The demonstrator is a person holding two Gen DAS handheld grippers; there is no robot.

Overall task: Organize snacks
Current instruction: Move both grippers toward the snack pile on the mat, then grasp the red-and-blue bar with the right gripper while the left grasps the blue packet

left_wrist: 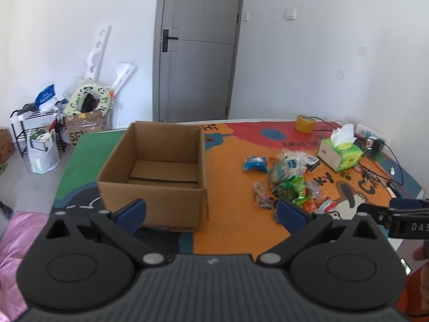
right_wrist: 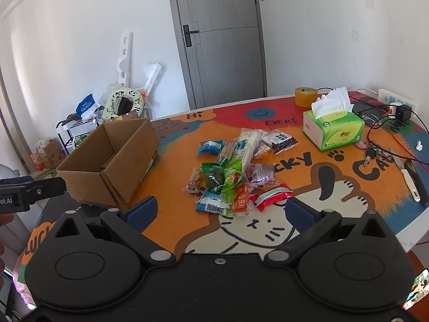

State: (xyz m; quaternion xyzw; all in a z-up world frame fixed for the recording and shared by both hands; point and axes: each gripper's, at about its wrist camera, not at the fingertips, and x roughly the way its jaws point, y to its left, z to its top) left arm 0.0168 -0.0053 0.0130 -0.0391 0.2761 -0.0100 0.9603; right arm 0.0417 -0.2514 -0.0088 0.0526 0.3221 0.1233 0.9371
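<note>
Snacks [right_wrist: 236, 171] sit piled just ahead of the right gripper [right_wrist: 221, 210], both grippers' jaws spread wide and empty, cardboard box [left_wrist: 158, 166] ahead of the left gripper [left_wrist: 211, 210], so looks like step one: grab a packet.

The tablecloth [right_wrist: 171, 187] ahead of the right jaws is showing "Hi", "EVERY", "LUCKY" and "CAT". The other gripper [right_wrist: 32, 187], left of those jaws, is reading "ot.AI". In the left view, the gripper [left_wrist: 402, 214] right of the jaws is possibly showing "DAS".
</note>
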